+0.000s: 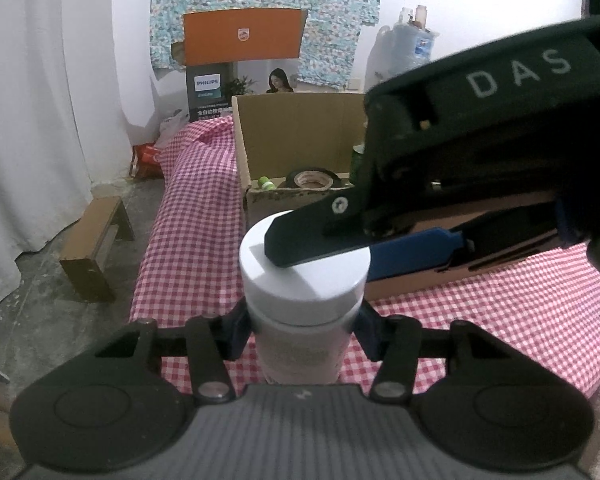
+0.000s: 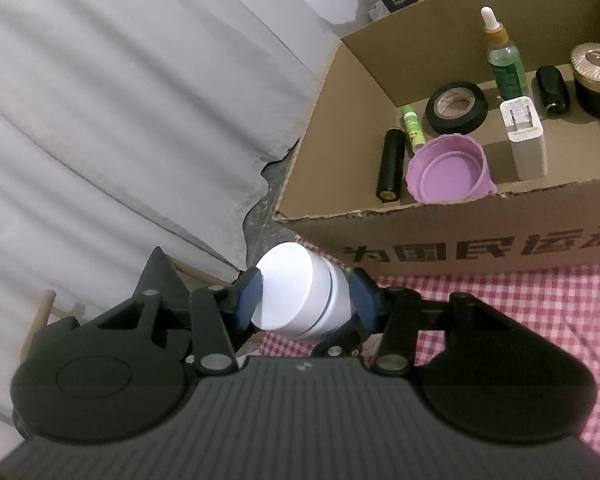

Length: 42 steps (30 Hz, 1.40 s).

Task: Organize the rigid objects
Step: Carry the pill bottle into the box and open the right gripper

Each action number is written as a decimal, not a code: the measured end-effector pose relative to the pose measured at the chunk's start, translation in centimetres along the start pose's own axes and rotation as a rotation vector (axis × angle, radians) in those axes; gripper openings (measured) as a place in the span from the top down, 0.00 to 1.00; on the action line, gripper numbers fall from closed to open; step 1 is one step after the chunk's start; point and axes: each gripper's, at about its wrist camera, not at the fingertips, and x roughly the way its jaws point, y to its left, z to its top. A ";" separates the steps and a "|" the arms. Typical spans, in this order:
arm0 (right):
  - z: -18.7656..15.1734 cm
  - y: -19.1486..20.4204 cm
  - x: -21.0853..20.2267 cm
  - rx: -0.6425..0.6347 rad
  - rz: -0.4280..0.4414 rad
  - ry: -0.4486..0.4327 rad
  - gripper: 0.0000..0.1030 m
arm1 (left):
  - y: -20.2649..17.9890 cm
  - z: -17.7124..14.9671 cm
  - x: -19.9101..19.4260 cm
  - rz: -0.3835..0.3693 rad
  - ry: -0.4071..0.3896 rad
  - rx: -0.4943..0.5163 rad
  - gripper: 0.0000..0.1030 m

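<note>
A white bottle (image 1: 300, 344) with a broad white cap (image 1: 304, 280) stands upright over the red-checked cloth. My left gripper (image 1: 303, 328) is shut on its body just under the cap, a blue pad on each side. My right gripper (image 2: 306, 298) comes in from the upper right and is shut on the cap (image 2: 288, 292); one of its fingers (image 1: 300, 240) lies across the cap's top edge in the left wrist view. The open cardboard box (image 2: 460, 240) sits just behind the bottle.
The box holds a purple lid (image 2: 446, 170), black tape roll (image 2: 458, 106), green dropper bottle (image 2: 504, 56), white charger (image 2: 524, 136), black cylinder (image 2: 392, 164) and dark jar (image 2: 596, 80). The checked cloth (image 1: 188, 240) ends at the left, where grey floor and a white curtain (image 2: 120, 100) lie.
</note>
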 end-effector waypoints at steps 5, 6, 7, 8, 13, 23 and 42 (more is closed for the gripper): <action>-0.5 0.5 -1.2 -0.009 0.016 -0.013 0.53 | -0.5 0.1 -1.3 0.014 -0.013 0.010 0.48; -0.6 0.6 -1.5 -0.012 0.021 -0.016 0.53 | -0.7 0.1 -1.6 0.017 -0.017 0.012 0.48; -0.7 0.8 -1.8 -0.016 0.027 -0.020 0.53 | -0.8 0.2 -2.0 0.022 -0.022 0.015 0.48; -0.8 1.0 -2.2 -0.020 0.032 -0.024 0.53 | -1.0 0.2 -2.6 0.028 -0.029 0.021 0.48; -0.9 3.1 -5.5 -0.067 0.083 -0.078 0.53 | -2.0 1.7 -6.2 0.056 -0.102 0.055 0.48; 3.0 5.9 -14.1 -0.183 0.123 -0.266 0.53 | -4.9 9.8 -9.9 -0.035 -0.238 0.115 0.48; 9.5 -12.8 -14.1 0.136 -0.040 -0.247 0.52 | -12.2 13.5 9.5 -0.280 0.121 0.132 0.48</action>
